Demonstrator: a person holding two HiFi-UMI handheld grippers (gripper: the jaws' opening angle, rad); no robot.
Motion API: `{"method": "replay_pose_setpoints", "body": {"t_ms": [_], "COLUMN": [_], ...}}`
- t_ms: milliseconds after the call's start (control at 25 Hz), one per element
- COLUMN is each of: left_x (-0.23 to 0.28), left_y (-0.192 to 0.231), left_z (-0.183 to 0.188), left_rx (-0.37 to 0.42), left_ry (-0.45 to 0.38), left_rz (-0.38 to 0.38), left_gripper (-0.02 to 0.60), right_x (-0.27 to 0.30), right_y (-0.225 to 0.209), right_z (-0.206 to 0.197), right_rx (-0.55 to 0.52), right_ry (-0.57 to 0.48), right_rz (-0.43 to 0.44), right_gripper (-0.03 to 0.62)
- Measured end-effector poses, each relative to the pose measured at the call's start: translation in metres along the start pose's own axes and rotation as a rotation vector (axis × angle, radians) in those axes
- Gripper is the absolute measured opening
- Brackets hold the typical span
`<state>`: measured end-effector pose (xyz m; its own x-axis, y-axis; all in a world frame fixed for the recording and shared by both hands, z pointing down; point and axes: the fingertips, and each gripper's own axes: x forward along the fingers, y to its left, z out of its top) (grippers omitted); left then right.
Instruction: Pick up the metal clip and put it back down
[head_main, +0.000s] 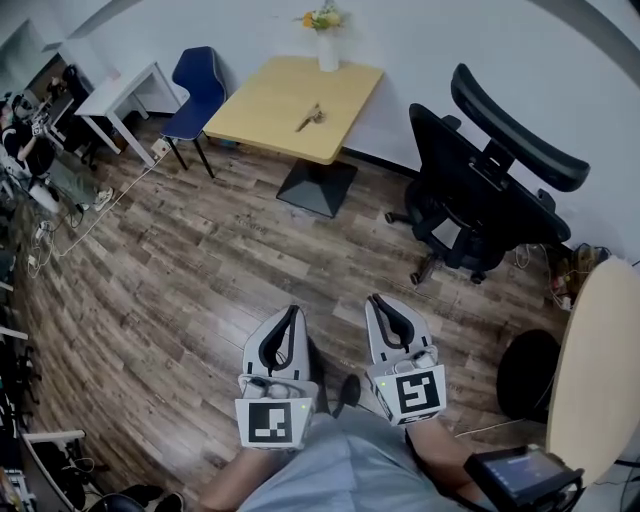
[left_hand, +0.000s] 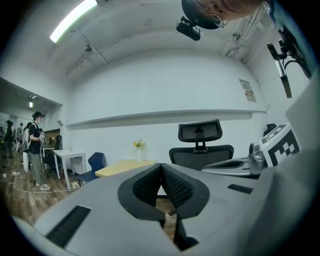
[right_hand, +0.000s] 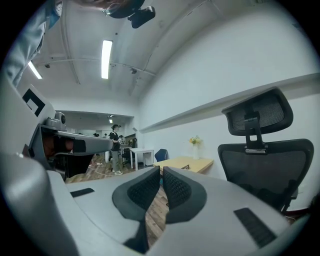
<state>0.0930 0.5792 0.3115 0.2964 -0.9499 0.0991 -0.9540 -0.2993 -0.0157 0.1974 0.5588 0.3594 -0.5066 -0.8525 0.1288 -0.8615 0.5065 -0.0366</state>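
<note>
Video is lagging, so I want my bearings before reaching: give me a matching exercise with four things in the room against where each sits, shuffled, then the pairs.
Things:
1. metal clip
2. vase
3. blue chair
4. black office chair

Places, as the head view shows them:
A. left of the wooden table
B. at the table's far edge
C. right of the table
D. near the middle of the tabletop

Pairs: 1-D, 2-B, 3-A, 4-C
</note>
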Motion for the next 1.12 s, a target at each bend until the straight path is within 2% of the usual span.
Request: {"method": "replay_pose_setpoints", "body": {"t_ms": [280, 640, 840, 1120], "left_x": [0.04, 0.112, 0.143, 0.166], "left_y": [0.036, 0.107, 0.139, 0.163], "left_z": [-0.024, -0.034, -0.001, 0.048], "left_rx": [-0.034, -0.071, -0.05, -0.017], "left_ry": [0.05, 0.076, 0.007, -0.121], "left_rz": [0.024, 0.024, 0.006, -0.037], "left_gripper": [0.018, 0.018, 0.018, 0.018], "right_x": [0.052, 0.146, 0.189, 0.226], "right_y": [-0.008, -0.012, -0.013, -0.011], "right_z": [-0.021, -0.03, 0.006, 0.057], "right_rx": [0.006, 0.01, -0.016, -0.066], "right_ry": [0.054, 0.112, 0.062, -0.048], "right_rz": [0.011, 0.01, 0.002, -0.023], "right_gripper": [0.049, 0.049, 0.05, 0.051]}}
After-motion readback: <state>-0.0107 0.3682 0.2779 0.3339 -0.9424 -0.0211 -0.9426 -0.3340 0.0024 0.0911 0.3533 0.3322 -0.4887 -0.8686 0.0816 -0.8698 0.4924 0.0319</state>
